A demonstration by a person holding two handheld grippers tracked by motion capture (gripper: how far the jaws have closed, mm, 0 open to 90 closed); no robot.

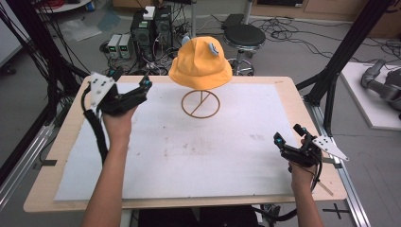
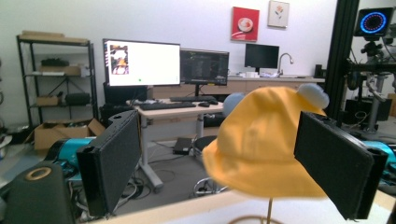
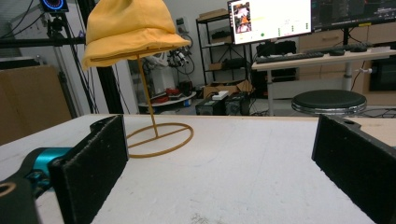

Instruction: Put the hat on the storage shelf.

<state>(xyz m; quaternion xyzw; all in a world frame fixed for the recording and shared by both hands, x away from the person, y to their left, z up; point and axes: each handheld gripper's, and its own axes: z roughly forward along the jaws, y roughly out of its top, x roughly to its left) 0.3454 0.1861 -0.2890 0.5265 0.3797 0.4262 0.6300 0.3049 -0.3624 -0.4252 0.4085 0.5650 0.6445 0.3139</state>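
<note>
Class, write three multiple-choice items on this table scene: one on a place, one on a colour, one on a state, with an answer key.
1. Where is the hat?
A. flat on the table
B. on the wire stand
C. on the stool

2. What colour is the hat?
A. yellow
B. red
C. green

3. How do the left gripper fingers stand?
A. shut on the hat
B. shut on the stand
C. open, holding nothing

Key: B, the stand's rod holds it above the table; A, its cloth is yellow in every view; C, the left gripper view shows a wide gap, with the hat beyond.

A yellow hat (image 1: 200,64) sits on a wire stand (image 1: 201,103), left gripper (image 1: 142,87) nearby.
</note>
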